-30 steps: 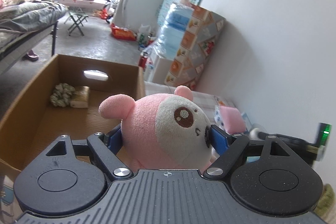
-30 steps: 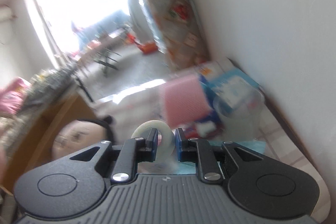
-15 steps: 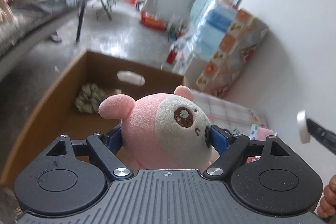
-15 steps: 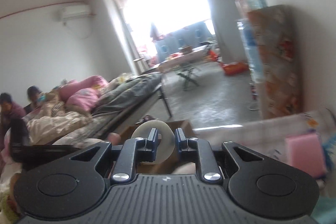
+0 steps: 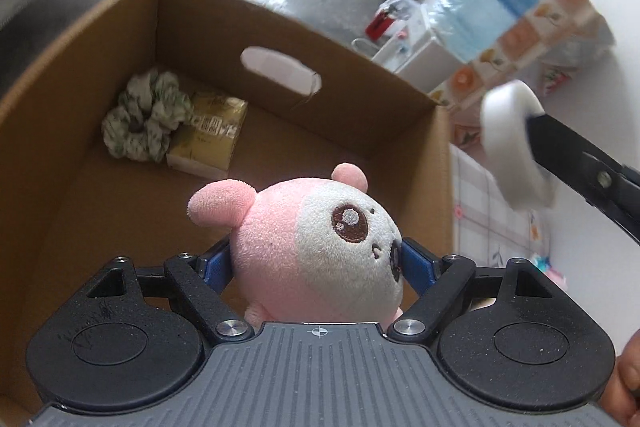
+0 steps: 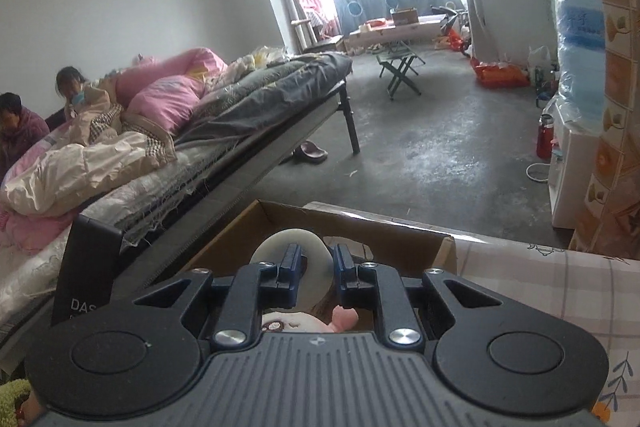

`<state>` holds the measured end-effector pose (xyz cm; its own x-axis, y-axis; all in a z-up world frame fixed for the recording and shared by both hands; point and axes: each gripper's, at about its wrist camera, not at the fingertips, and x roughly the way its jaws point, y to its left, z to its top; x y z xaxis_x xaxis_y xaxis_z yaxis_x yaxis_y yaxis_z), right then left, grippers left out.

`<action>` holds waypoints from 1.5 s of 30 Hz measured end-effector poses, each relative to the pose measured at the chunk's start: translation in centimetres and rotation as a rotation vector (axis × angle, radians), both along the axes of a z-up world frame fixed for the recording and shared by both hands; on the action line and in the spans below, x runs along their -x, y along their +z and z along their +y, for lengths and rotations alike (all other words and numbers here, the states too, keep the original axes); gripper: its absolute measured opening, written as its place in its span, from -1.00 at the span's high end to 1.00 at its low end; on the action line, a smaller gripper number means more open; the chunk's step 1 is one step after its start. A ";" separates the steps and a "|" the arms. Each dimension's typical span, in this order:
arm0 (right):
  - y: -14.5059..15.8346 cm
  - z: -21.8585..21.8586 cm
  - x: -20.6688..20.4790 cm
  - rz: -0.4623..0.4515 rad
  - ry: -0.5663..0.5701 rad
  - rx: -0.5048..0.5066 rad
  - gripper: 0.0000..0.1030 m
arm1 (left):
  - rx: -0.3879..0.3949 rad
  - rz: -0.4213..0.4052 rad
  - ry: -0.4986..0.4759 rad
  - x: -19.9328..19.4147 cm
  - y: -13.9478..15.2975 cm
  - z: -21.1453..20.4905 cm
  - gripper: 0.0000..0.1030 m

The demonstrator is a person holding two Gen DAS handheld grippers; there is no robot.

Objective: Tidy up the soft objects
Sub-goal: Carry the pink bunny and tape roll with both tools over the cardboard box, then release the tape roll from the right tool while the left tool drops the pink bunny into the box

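Pink plush between left fingers

A pink-and-white plush with round ears and embroidered brown eyes sits upright, squeezed at both sides, above the near edge of an open cardboard box. A green-patterned scrunchie lies in the box's far corner, touching a yellow packet. A white ring, blurred, hangs pinched beyond the box's right wall.
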<state>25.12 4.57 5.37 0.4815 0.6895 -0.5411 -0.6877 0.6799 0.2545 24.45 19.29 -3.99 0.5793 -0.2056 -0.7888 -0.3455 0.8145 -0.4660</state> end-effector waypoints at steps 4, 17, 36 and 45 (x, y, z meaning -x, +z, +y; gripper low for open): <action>-1.2 2.0 -1.9 0.032 0.006 0.038 0.63 | 0.076 0.042 0.044 -1.1 -1.6 0.9 -0.62; -2.8 5.0 -4.4 0.046 0.018 0.138 0.63 | 0.227 0.041 0.118 -1.8 -4.5 3.3 -0.66; -5.2 9.5 -5.7 0.046 0.021 0.374 0.63 | 0.237 0.005 0.252 2.8 -2.8 7.0 -0.66; -4.9 9.7 -5.3 -0.004 0.004 0.413 0.63 | 0.225 -0.009 0.247 2.6 -2.7 6.6 -0.66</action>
<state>30.40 14.25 0.45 0.4820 0.4166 -0.7708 -0.6908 0.7219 -0.0418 21.85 25.90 -6.65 0.6397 -0.2265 -0.7345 -0.5148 0.5833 -0.6283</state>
